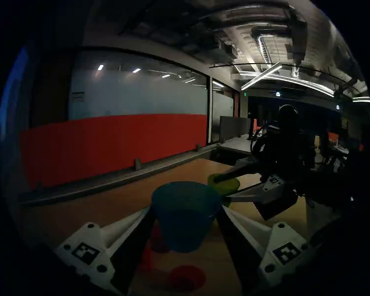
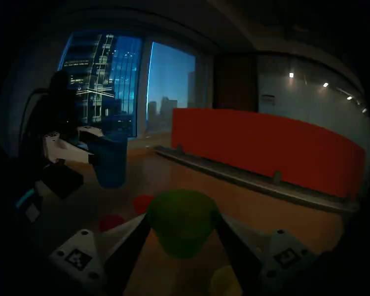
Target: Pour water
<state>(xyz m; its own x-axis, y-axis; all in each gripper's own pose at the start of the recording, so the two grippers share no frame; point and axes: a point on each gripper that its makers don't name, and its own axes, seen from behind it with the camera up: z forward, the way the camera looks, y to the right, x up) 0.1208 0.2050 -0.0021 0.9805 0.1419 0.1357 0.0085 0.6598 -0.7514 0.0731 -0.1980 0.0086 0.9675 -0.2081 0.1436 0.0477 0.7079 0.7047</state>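
Office, dimly lit. Glass partition (image 1: pixel 135 93) with red band (image 1: pixel 111 143) running along wooden table (image 1: pixel 106 207). Exposed ducts (image 1: pixel 264 44) and strip lights (image 1: pixel 261 76) hanging overhead. Tall windows (image 2: pixel 167 84) showing city towers (image 2: pixel 93 64) glowing at dusk. More desks (image 1: pixel 237 143) stretching beyond.

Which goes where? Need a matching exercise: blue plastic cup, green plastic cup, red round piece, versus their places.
Things:
1. blue plastic cup
2. green plastic cup
3. red round piece

Places:
A. lying on the wooden table
B. between the fingers of the right hand-held gripper
C. between the fingers of the left hand-held gripper

Pairs: 1-C, 2-B, 3-A.
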